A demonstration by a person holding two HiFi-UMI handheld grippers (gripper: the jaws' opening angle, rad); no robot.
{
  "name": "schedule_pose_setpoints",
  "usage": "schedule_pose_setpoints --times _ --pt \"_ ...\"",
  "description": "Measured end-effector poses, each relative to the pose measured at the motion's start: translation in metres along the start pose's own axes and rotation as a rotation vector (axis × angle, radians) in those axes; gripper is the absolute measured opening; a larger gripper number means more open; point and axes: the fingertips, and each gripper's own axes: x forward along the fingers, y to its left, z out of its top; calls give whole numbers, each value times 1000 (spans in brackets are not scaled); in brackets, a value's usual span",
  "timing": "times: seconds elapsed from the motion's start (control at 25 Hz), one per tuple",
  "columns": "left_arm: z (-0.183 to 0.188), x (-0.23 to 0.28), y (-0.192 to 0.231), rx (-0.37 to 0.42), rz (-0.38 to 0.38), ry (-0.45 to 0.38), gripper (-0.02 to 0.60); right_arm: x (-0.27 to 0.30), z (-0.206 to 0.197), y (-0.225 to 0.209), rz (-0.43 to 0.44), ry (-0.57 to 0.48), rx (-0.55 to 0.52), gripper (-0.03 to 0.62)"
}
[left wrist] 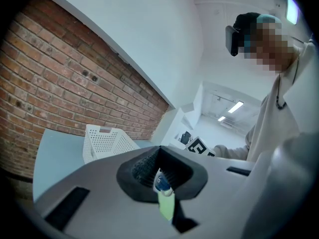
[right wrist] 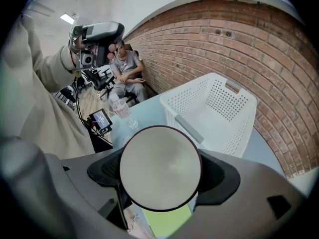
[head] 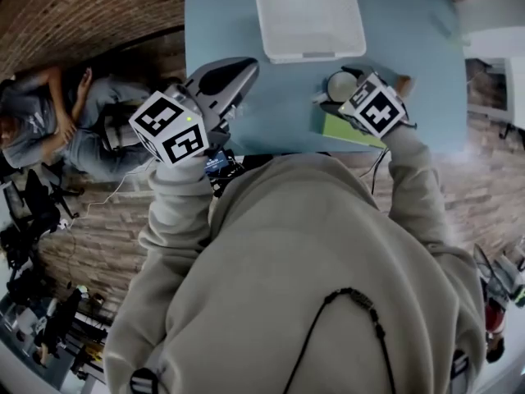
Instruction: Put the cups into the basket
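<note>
Two grippers are in play over the blue table [head: 246, 23]. The right gripper [head: 338, 97] has its jaws clamped on one cup [right wrist: 160, 168]. In the right gripper view the cup shows as a pale round disc with a dark rim, filling the gap between the two dark pads. From the head view, that cup [head: 340, 83] sits at the near right part of the table, just above a single green sheet [head: 349, 131] and well short of the basket.

There is one basket [head: 308, 15], white and perforated, standing at the far side of the table. It is apart from both grippers.

The left gripper [head: 244, 72] is lifted at the table's near left edge. Its jaws are drawn together with only a thin slit between the pads, and they grip nothing.

The right gripper view adds one clear bottle [right wrist: 122, 111] on the table's near corner. It also shows one small device with a lit screen [right wrist: 99, 119] just beside that corner. One person [head: 57, 121] sits off to the left on the brick-patterned floor side.
</note>
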Motion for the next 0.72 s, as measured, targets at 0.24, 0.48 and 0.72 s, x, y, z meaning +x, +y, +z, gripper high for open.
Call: schedule_pose_setpoints --times 0.24,0.48,0.72 --pt "6 10 -6 11 -26 -23 -2 -22 19 -9 -7 -43 -7 431" --pt "12 32 -17 3 -15 -26 -2 -53 48 -39 8 -92 -47 431" --pt "18 28 -4 -9 1 -40 -2 -56 79 -58 -2 -100 -88 431"
